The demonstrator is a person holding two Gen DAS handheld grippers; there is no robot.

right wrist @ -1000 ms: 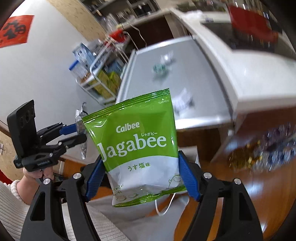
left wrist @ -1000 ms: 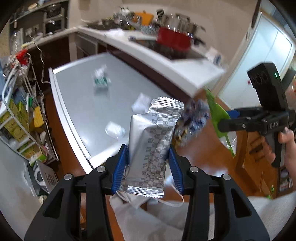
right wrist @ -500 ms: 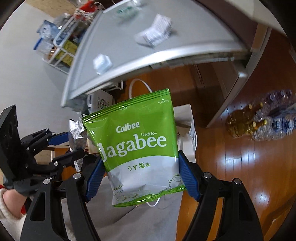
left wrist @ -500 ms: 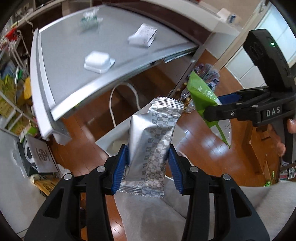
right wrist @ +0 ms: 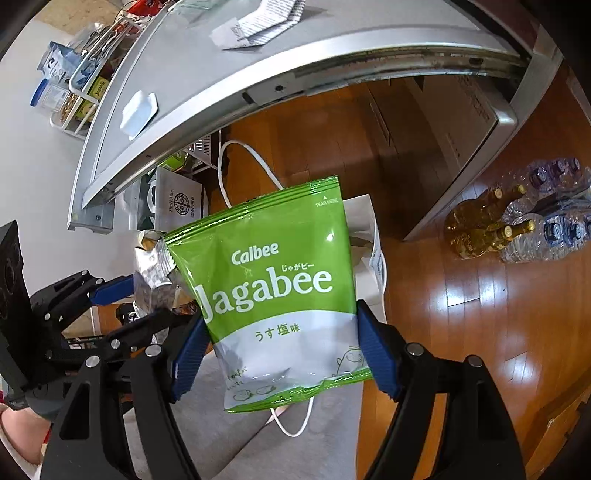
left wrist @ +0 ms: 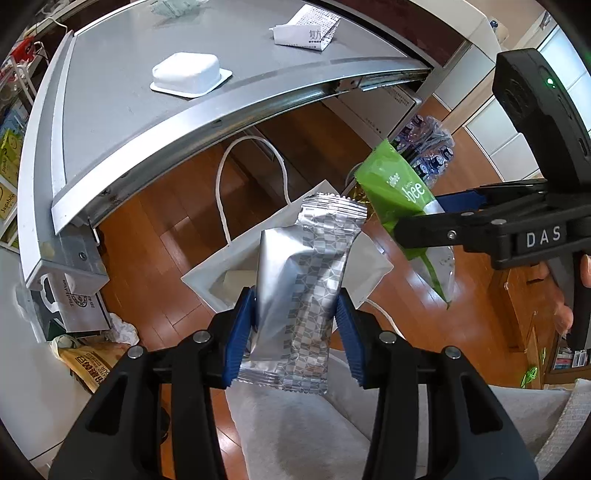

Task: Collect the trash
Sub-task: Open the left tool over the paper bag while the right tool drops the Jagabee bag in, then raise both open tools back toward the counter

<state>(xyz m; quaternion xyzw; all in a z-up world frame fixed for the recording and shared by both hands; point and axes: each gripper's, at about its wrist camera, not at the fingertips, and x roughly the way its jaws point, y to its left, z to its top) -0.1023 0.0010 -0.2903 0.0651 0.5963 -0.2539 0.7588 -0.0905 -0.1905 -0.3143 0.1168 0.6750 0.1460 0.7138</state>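
Observation:
My left gripper [left wrist: 293,332] is shut on a silver patterned wrapper [left wrist: 303,280] and holds it above a white paper bag [left wrist: 229,269] with cord handles that stands open on the wooden floor. My right gripper [right wrist: 280,354] is shut on a green Jagabee snack bag [right wrist: 273,280], also over the white paper bag [right wrist: 364,229]. The right gripper shows in the left wrist view [left wrist: 424,221] with the green bag [left wrist: 399,184]. The left gripper [right wrist: 122,299] shows in the right wrist view with the silver wrapper [right wrist: 151,273].
A grey metal table [left wrist: 122,74] stands above the bag; on it lie a white plastic tub [left wrist: 186,72] and a folded receipt [left wrist: 306,29]. Bottles [right wrist: 517,221] stand on the floor at the right. A cardboard box [left wrist: 81,310] and crumpled bags sit under the table's left corner.
Both grippers have tilted down from the table top toward the floor and moved closer over the white paper bag. Each still holds its wrapper.

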